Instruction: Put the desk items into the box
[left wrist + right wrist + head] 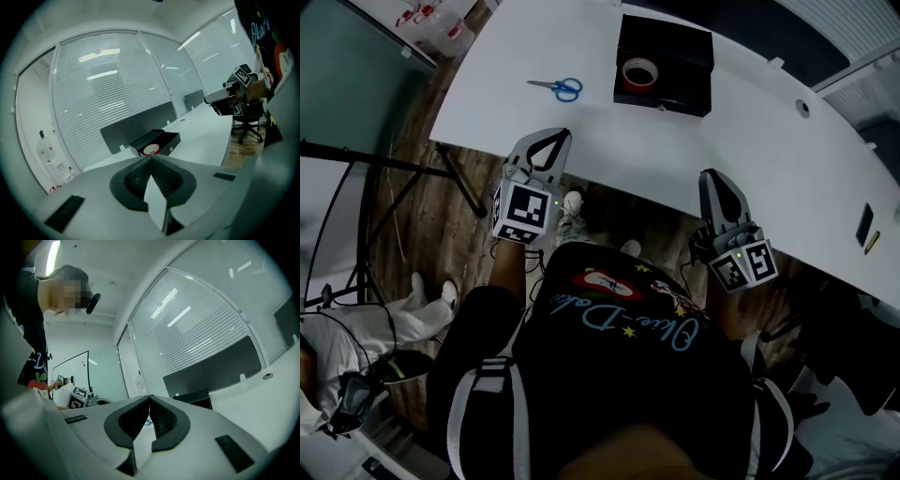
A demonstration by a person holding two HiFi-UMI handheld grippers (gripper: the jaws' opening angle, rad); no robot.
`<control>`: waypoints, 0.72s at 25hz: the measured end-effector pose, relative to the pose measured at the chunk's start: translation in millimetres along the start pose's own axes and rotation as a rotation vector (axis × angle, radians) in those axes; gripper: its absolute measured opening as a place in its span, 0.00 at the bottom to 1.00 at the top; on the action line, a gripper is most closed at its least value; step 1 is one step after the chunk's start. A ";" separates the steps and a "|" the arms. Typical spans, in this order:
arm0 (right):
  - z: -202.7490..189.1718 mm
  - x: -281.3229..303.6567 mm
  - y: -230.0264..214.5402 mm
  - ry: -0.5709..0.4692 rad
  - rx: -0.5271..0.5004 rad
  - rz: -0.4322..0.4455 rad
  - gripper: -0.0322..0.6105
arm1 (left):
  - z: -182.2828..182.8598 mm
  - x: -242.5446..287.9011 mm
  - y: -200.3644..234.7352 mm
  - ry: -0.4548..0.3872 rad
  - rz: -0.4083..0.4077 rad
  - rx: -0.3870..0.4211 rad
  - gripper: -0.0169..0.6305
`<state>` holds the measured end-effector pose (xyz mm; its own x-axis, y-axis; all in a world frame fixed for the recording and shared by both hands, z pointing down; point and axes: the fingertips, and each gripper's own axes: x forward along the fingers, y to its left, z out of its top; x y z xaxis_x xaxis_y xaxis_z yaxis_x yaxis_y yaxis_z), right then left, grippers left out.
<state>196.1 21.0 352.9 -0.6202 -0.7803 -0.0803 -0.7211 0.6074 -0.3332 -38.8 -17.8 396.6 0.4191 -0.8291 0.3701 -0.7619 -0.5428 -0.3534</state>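
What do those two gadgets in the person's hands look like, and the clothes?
The left gripper and right gripper are pale grey beaks, each of two jaws lined with black ribbed pads. Behind each sits a cube of black-and-white square markers with a green light. The person wears a black shirt with a colourful print.

In the left gripper view the jaw tips cover the lower edge of the tape roll (151, 149) inside the box (161, 138), and the head view's lower left edge cuts off a second person (356, 339).
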 end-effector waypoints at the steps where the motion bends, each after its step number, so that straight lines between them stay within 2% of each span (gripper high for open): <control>1: 0.6 5.5 1.2 -0.005 0.000 -0.006 0.10 | -0.2 4.2 3.9 -0.002 -0.011 0.012 0.07; 10: -0.7 60.1 18.6 -0.026 -0.007 -0.037 0.10 | -13.0 30.9 59.5 -0.025 -0.067 0.036 0.07; 18: -3.4 88.3 26.7 -0.024 -0.015 -0.071 0.10 | -24.8 52.9 79.4 -0.044 -0.146 0.046 0.08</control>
<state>121.0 -31.2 340.2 -0.5597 -0.8248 -0.0799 -0.7678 0.5524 -0.3247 -89.3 -101.4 409.4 0.5460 -0.7451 0.3830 -0.6679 -0.6631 -0.3380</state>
